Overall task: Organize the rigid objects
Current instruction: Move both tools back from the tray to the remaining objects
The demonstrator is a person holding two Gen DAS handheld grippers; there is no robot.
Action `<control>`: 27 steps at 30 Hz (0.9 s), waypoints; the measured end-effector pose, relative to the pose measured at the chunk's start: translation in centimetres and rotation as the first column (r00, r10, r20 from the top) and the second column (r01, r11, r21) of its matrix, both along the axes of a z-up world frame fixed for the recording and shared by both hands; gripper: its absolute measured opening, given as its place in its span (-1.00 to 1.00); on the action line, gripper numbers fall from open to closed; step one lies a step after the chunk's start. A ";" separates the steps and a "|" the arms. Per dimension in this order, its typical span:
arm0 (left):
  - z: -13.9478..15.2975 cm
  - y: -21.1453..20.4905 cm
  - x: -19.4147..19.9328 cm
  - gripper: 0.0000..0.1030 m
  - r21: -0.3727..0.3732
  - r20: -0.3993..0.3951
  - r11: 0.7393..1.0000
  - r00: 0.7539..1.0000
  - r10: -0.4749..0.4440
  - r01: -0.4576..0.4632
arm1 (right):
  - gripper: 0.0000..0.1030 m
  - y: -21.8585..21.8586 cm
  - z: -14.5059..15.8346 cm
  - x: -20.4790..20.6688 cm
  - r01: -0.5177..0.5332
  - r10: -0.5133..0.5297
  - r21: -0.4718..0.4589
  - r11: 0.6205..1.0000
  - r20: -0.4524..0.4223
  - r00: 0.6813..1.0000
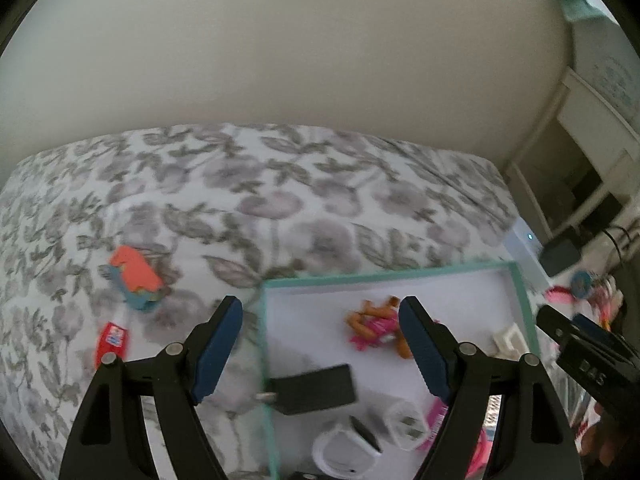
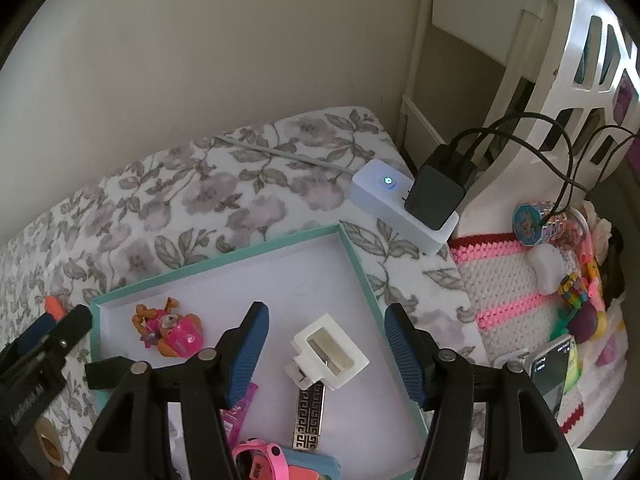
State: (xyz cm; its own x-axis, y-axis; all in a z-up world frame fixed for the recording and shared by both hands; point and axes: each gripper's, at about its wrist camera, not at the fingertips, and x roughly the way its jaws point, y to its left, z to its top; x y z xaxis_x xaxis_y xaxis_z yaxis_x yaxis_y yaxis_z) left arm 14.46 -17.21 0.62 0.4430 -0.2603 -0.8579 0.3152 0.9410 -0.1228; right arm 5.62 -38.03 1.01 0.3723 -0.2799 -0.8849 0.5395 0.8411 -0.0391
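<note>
A shallow teal-rimmed tray (image 2: 356,256) with a white floor lies on the flowered bedspread. My right gripper (image 2: 326,312) hangs open above it. A white hair clip (image 2: 328,350) lies on the tray floor below the gap, clear of both pads. Beside it lie a gold-patterned bar (image 2: 308,420), a pink and orange toy figure (image 2: 172,332) and a pink watch (image 2: 260,460). My left gripper (image 1: 320,312) is open and holds nothing above the tray's left rim (image 1: 262,320). Under it lie a black charger (image 1: 316,390) and a white plug (image 1: 406,424).
On the bedspread left of the tray lie an orange and teal toy (image 1: 134,276) and a red packet (image 1: 112,340). A white power strip (image 2: 400,200) with a black adapter (image 2: 436,196) sits behind the tray. A pink and white crocheted basket (image 2: 512,280) with small toys and a phone (image 2: 552,364) is at right.
</note>
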 end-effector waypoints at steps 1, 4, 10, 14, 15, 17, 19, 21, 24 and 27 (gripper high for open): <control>0.0 0.5 0.2 0.59 0.003 0.003 1.000 1.000 0.017 -0.017 | 0.45 0.1 0.0 0.1 -0.003 0.003 0.001 1.000 0.002 1.000; 0.0 1.9 0.9 0.76 0.023 0.018 0.997 0.997 0.078 -0.078 | 0.45 0.4 -0.2 0.4 -0.016 0.016 0.007 1.000 0.000 1.000; 0.0 4.5 1.9 0.79 0.057 0.051 0.982 0.983 0.177 -0.180 | 0.77 1.4 -0.1 1.1 -0.042 0.042 -0.011 0.999 -0.002 0.999; 0.2 5.3 2.2 0.79 0.085 0.074 0.975 0.977 0.198 -0.204 | 0.87 2.3 -0.1 1.6 -0.070 0.070 -0.023 0.997 -0.005 0.998; 0.2 5.5 2.3 0.79 0.086 0.075 0.974 0.976 0.203 -0.210 | 0.87 2.5 -0.1 1.7 -0.074 0.074 -0.026 0.997 -0.006 0.997; 0.3 6.2 2.6 0.79 0.085 0.075 0.971 0.973 0.219 -0.225 | 0.88 3.0 -0.1 1.9 -0.085 0.084 -0.032 0.996 -0.008 0.996; 0.3 6.9 2.8 0.79 0.085 0.074 0.966 0.969 0.237 -0.243 | 0.88 3.5 -0.1 2.2 -0.093 0.092 -0.035 0.995 -0.009 0.996; 0.4 7.8 3.1 0.79 0.084 0.073 0.961 0.963 0.259 -0.264 | 0.88 4.2 -0.2 2.6 -0.110 0.110 -0.032 0.993 -0.013 0.994; 0.3 9.3 3.6 0.79 0.080 0.061 0.952 0.955 0.291 -0.296 | 0.88 5.3 -0.3 3.1 -0.140 0.139 -0.031 0.990 -0.018 0.990; 0.1 11.2 4.1 0.79 0.089 0.055 0.939 0.943 0.328 -0.332 | 0.88 7.0 -0.4 3.8 -0.175 0.175 -0.037 0.984 -0.022 0.984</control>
State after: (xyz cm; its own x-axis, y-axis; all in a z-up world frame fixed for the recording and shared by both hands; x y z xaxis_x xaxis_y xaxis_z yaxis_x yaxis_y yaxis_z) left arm 18.58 -6.03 0.71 0.5235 -0.0118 -0.8519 -0.0121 0.9997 -0.0213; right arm 9.42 -31.07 0.60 0.4021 -0.2462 -0.8819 0.3830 0.9201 -0.0822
